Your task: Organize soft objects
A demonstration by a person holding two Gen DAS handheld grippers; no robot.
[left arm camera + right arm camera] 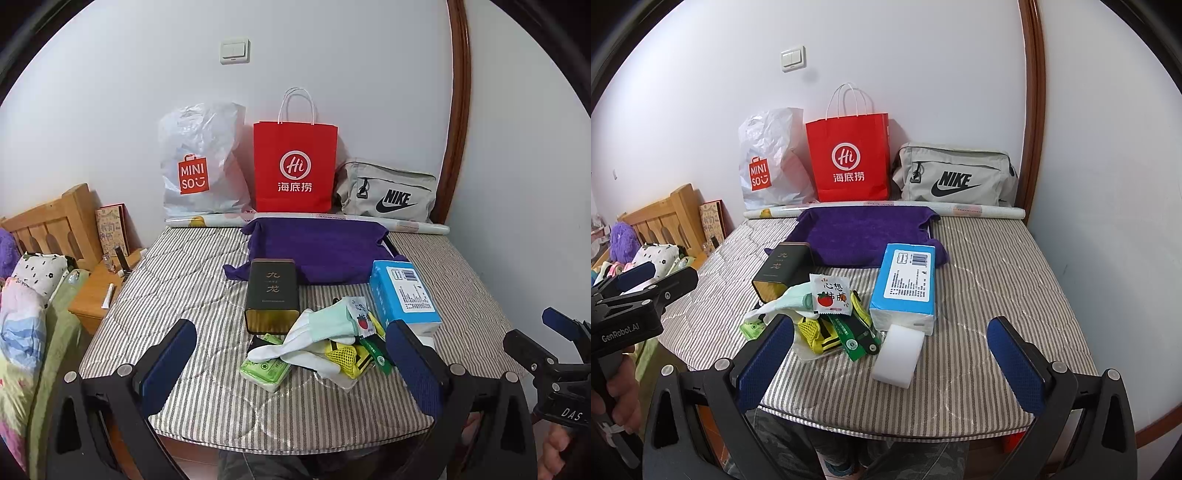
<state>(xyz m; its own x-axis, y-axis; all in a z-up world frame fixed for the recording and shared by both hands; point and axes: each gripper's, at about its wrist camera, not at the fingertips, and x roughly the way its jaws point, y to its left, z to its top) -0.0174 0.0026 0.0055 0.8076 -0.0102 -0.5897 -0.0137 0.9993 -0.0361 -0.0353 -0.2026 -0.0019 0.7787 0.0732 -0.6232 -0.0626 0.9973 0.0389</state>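
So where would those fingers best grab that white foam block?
Probably across the foam block's two long flat sides, coming from the near end with the right gripper. It lies flat on the mattress, its far end against the blue tissue pack, and its near part has open room on both sides.

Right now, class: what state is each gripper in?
Left gripper: open, holding nothing.
Right gripper: open, holding nothing.

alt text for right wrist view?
Open right claw hovers over a striped mattress holding a white foam block, blue tissue pack, and a pile of socks and packets; bags line the wall.
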